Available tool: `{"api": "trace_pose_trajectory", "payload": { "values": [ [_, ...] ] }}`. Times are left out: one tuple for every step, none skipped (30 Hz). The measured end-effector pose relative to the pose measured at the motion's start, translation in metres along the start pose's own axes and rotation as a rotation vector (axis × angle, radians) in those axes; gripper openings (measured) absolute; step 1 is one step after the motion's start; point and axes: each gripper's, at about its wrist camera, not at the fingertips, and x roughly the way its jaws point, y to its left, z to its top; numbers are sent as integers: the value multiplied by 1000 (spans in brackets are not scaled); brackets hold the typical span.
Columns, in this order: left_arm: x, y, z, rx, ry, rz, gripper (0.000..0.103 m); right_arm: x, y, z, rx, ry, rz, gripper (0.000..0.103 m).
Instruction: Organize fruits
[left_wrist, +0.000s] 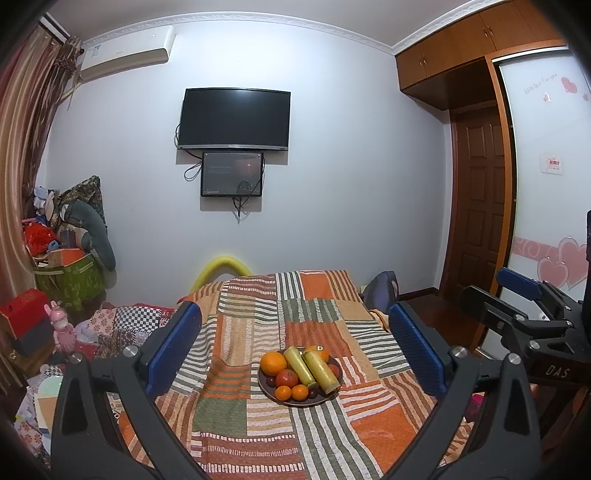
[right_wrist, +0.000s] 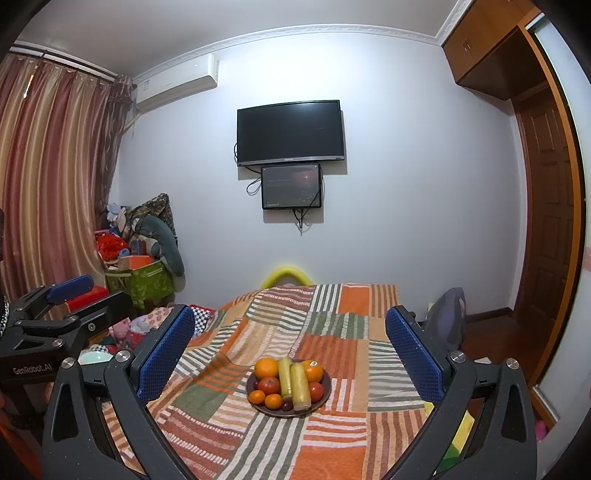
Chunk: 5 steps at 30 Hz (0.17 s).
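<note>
Fruit all piled on a brown plate mid-bed on the striped quilt: oranges, red apples, two yellow-green stalks (sugarcane, perhaps). Left gripper and right gripper hanging near, jaws spread wide, gripping nothing. Fits fruit awaiting sorting or gathered already; cannot tell which

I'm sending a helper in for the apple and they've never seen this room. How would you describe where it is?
Start at the bed under the wall TV, covered by a striped patchwork blanket. On it sits a brown plate of fruit. The apple is the red fruit on the plate's left half, below the big orange and left of the two yellow-green stalks; its neighbours are orange.
</note>
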Motion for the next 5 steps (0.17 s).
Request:
{"api": "trace_pose_trajectory", "payload": {
  "values": [
    [0, 0, 0, 0, 1, -2, 103, 0, 0, 0, 0, 1, 0, 103],
    [1, 0, 0, 0, 2, -4, 103, 0, 0, 0, 0, 1, 0, 103],
    [1, 0, -1, -2, 3, -5, 103, -1, 0, 1, 0, 2, 0, 103],
    [2, 0, -1, -6, 7, -8, 103, 0, 0, 0, -1, 2, 0, 103],
    [3, 0, -1, -10, 11, -11, 103, 0, 0, 1, 0, 3, -1, 103]
  ]
}}
